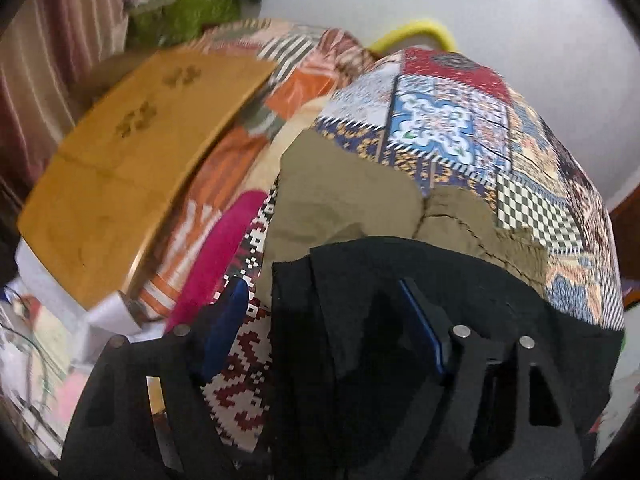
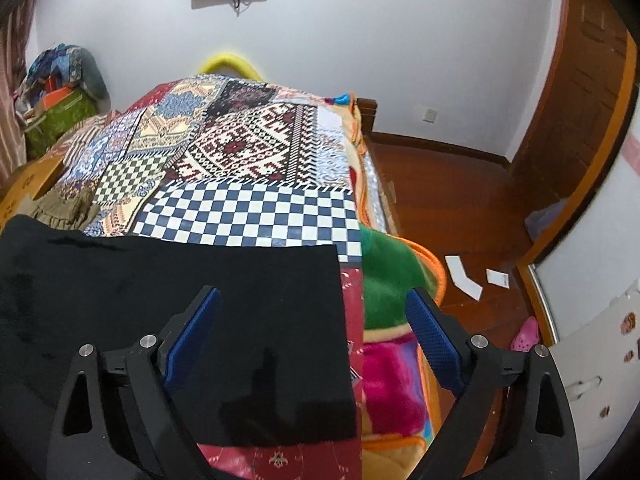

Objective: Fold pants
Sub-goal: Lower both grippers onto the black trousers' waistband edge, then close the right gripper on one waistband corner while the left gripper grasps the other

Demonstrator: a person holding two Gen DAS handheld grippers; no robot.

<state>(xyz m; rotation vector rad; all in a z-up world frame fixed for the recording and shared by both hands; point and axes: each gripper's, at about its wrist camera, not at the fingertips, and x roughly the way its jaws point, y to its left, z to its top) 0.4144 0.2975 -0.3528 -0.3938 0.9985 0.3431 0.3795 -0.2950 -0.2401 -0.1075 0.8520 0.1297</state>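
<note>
Black pants laid flat, folding barely begun

Left hand-held gripper [image 1: 320, 320] and right hand-held gripper [image 2: 312, 320] both hang wide open over the black pants [image 2: 180, 320], gripping nothing; the pants lie flat on the patterned bed [image 2: 256, 208], with an olive garment [image 1: 344, 200] beyond, so every fold looks left to do.

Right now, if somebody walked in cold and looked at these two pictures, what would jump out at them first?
Most likely the loud patchwork bedcover, all checks and bright panels, filling the middle of both views. Next, the black pants spread flat on its near end, with an olive-brown garment lying just beyond them. Both blue-padded grippers hang open over the black cloth, the left gripper at one end and the right gripper at the other.
</note>
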